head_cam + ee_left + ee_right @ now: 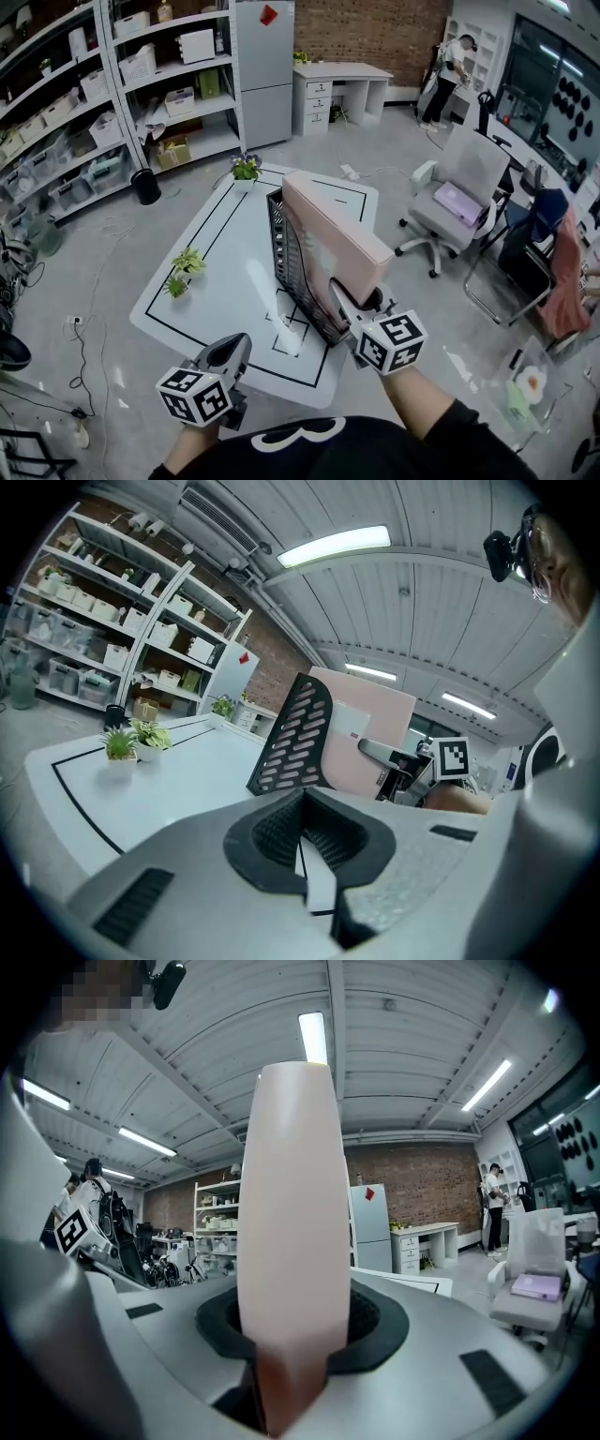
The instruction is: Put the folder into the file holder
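The left gripper (pixel 231 349) sits low at the person's left, pointing forward and slightly down. Its jaws are drawn together with nothing between them. The right gripper (pixel 341 298) reaches further forward, roughly level, and its jaws are clamped on the near end of the pink folder (pixel 333 234), which stands upright between them. Both forearms extend bare from black sleeves (pixel 464 433), each hand hidden behind its gripper's marker cube.

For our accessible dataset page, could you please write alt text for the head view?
The right hand-held gripper holds a pink folder upright at a black file holder on a white table. The left hand-held gripper hovers empty by the table's near edge; two small potted plants stand near its left edge.
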`<state>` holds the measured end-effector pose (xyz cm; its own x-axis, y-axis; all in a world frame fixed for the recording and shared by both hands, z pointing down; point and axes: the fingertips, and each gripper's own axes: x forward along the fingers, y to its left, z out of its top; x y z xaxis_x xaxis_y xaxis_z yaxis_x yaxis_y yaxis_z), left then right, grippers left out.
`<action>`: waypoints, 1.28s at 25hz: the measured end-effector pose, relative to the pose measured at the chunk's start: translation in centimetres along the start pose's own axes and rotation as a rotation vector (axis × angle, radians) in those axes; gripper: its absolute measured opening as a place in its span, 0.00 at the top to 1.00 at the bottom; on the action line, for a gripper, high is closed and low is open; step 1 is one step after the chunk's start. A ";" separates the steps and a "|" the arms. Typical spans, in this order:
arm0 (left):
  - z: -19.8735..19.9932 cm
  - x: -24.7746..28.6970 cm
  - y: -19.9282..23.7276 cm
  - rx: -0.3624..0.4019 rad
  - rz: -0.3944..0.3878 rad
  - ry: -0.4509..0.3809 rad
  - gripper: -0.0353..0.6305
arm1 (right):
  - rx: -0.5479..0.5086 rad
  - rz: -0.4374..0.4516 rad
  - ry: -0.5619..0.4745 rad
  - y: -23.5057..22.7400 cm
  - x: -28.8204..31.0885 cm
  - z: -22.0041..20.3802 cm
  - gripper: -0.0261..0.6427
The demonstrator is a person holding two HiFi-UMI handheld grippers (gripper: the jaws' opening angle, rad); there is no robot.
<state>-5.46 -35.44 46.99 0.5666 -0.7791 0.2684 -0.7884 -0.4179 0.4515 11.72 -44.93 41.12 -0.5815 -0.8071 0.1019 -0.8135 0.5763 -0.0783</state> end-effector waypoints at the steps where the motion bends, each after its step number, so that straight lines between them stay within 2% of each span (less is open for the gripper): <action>1: -0.1 0.0 0.0 0.001 0.002 0.001 0.94 | -0.005 0.005 0.011 0.1 0.0 -0.4 0.75; 14: -0.2 -0.7 -0.8 0.030 -0.020 0.029 0.94 | -0.062 0.037 0.103 1.3 -0.3 -2.4 0.71; 17: 0.3 -1.0 -1.2 0.045 -0.035 0.037 0.94 | -0.071 0.017 0.136 1.4 -1.1 -2.8 0.60; 19: 0.4 -1.4 -1.8 0.055 -0.043 0.051 0.94 | -0.053 -0.016 0.146 1.1 -2.4 -2.9 0.58; 22: 1.3 -1.9 -2.8 0.074 -0.065 0.056 0.94 | -0.041 -0.050 0.126 1.2 -4.8 -1.8 0.58; 27: 2.8 -2.7 -5.2 0.108 -0.115 0.062 0.94 | -0.002 -0.042 0.044 3.0 -8.9 2.0 0.58; 29: 3.7 -3.2 -6.3 0.126 -0.131 0.055 0.94 | 0.005 -0.024 0.011 3.9 -10.2 3.6 0.58; 32: 4.7 -4.5 -7.4 0.142 -0.149 0.035 0.94 | -0.012 0.057 -0.031 6.5 -11.4 5.2 0.59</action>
<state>-3.34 -31.08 38.42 0.6856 -0.6880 0.2380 -0.7196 -0.5911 0.3644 13.09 -32.65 34.32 -0.6270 -0.7762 0.0666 -0.7789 0.6231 -0.0712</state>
